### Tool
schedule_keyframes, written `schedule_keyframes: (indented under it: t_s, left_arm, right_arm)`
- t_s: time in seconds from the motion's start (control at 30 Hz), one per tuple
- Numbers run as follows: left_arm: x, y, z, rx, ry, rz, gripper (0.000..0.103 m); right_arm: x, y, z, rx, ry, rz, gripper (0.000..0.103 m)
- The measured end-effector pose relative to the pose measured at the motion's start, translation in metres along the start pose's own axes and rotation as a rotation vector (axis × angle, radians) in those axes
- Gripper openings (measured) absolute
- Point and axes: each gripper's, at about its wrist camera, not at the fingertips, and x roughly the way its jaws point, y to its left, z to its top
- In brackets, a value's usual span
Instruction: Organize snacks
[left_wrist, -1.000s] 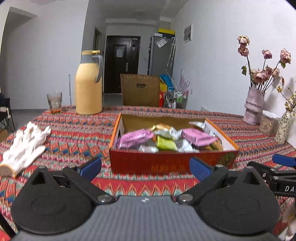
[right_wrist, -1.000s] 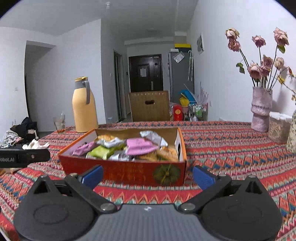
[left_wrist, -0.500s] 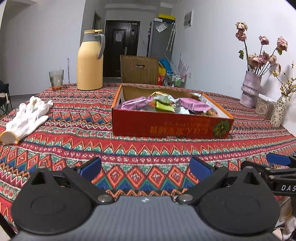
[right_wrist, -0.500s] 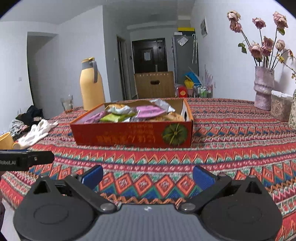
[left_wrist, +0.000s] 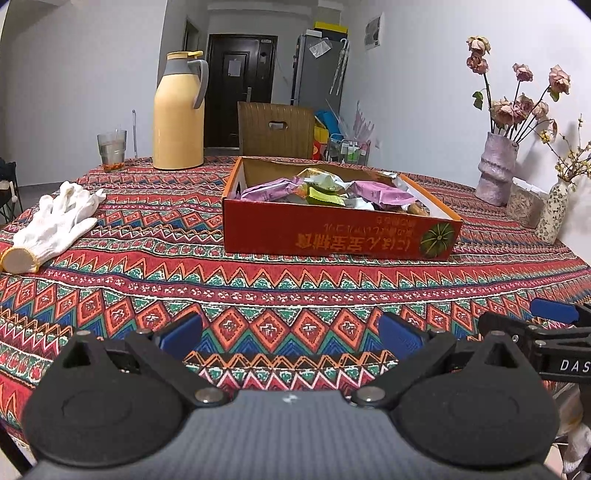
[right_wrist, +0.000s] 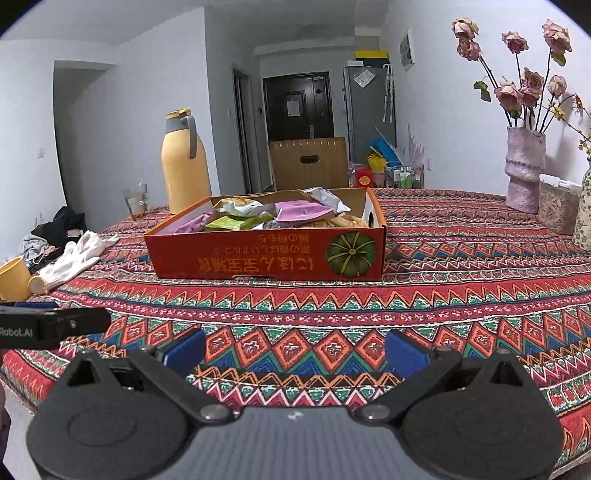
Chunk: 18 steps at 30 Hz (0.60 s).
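A shallow red cardboard box (left_wrist: 332, 236) (right_wrist: 258, 258) with a pumpkin picture sits mid-table on the patterned cloth. It holds several wrapped snacks: pink packets (left_wrist: 271, 190) (right_wrist: 303, 212), a green packet (left_wrist: 325, 199) (right_wrist: 231, 222) and silver ones. My left gripper (left_wrist: 290, 338) hovers open over the table's near edge, well short of the box, nothing between its blue fingers. My right gripper (right_wrist: 293, 350) is likewise open and empty, also back from the box. Each gripper's side shows at the other view's edge.
A yellow thermos jug (left_wrist: 179, 114) and a glass (left_wrist: 111, 151) stand at the back left. White gloves (left_wrist: 55, 221) lie left; a yellow cup (right_wrist: 13, 278) sits beside them. A vase of dried roses (left_wrist: 496, 168), a clear container (left_wrist: 524, 205) and a small vase (left_wrist: 554, 214) stand right.
Both grippers have pulled back from the box toward the table's near edge; the box looks farther away. Both stay open and empty.
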Motion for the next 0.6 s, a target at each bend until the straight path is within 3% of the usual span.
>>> schedule_keyframes:
  t_s: [0.6]
  left_arm:
    - [0.0018, 0.0012, -0.0011, -0.004, 0.009, -0.002, 0.103]
  right_arm:
    - [0.0012, -0.0029, 0.0004, 0.006, 0.001, -0.006, 0.103]
